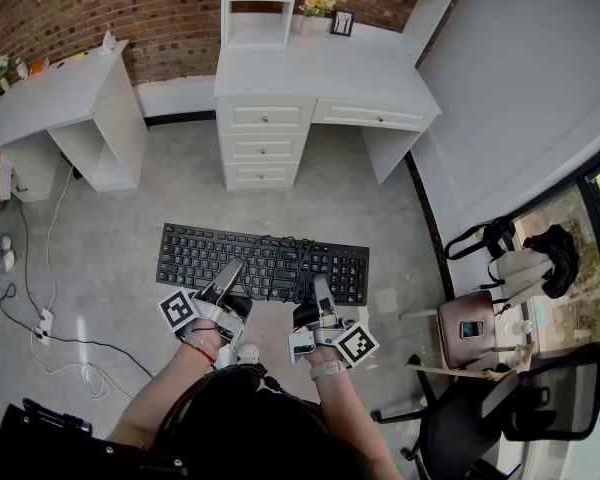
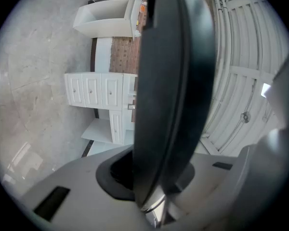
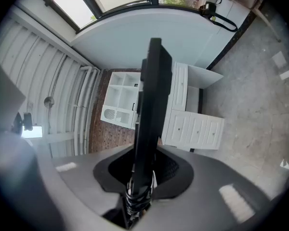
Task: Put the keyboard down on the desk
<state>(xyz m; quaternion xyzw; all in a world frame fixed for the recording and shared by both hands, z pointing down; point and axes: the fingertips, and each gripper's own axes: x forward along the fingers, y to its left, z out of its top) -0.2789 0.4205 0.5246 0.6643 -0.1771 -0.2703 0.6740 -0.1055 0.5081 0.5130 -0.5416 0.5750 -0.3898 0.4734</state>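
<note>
A black keyboard (image 1: 263,263) is held level in the air above the grey floor, in front of the white desk (image 1: 320,73). My left gripper (image 1: 227,274) is shut on its near edge at the left. My right gripper (image 1: 321,288) is shut on the near edge right of middle. The keyboard's cable (image 1: 288,251) lies bunched on top of the keys. In the left gripper view the keyboard (image 2: 164,95) runs edge-on between the jaws. The right gripper view also shows the keyboard (image 3: 151,114) edge-on, with coiled cable (image 3: 137,192) at the jaws.
The desk has drawers (image 1: 262,146), and flowers (image 1: 318,3) and a small frame (image 1: 342,23) at its back. A second white desk (image 1: 50,93) stands at the left. Cables and a power strip (image 1: 45,323) lie on the floor at the left. A stool (image 1: 467,328), bags (image 1: 520,258) and a chair (image 1: 480,418) are at the right.
</note>
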